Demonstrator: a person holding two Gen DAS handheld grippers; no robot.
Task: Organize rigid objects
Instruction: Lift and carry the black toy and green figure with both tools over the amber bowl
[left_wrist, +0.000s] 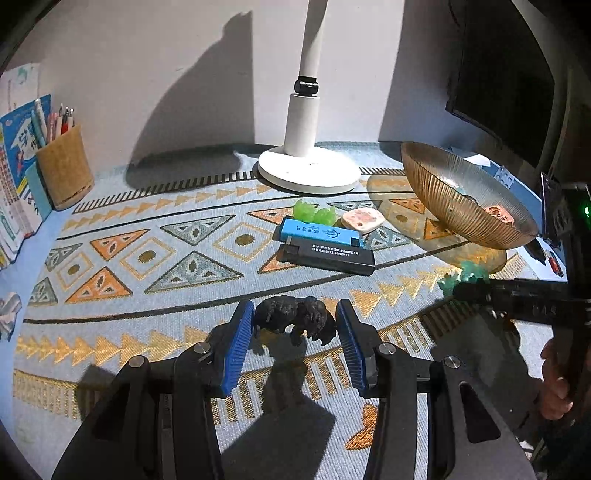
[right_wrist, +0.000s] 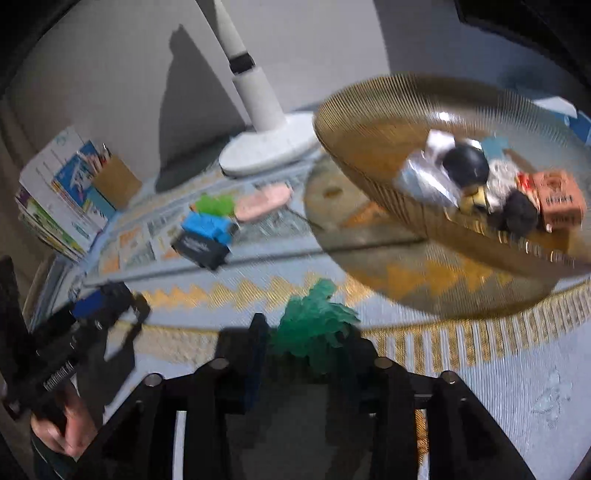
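Observation:
My left gripper (left_wrist: 294, 325) is shut on a small black animal figure (left_wrist: 295, 318), held just above the patterned cloth. My right gripper (right_wrist: 306, 343) is shut on a teal green toy (right_wrist: 317, 325); it also shows in the left wrist view (left_wrist: 463, 275). A ribbed amber glass bowl (right_wrist: 354, 122) stands ahead of the right gripper with several small items inside. On the cloth lie a blue lighter (left_wrist: 318, 232), a black lighter (left_wrist: 328, 258), a light green toy (left_wrist: 314, 213) and a pink flat piece (left_wrist: 362, 220).
A white lamp base (left_wrist: 308, 168) stands at the back by the wall. A cork pen cup (left_wrist: 64, 166) and books (left_wrist: 14, 177) stand at the left. A dark monitor (left_wrist: 498, 74) is at the back right.

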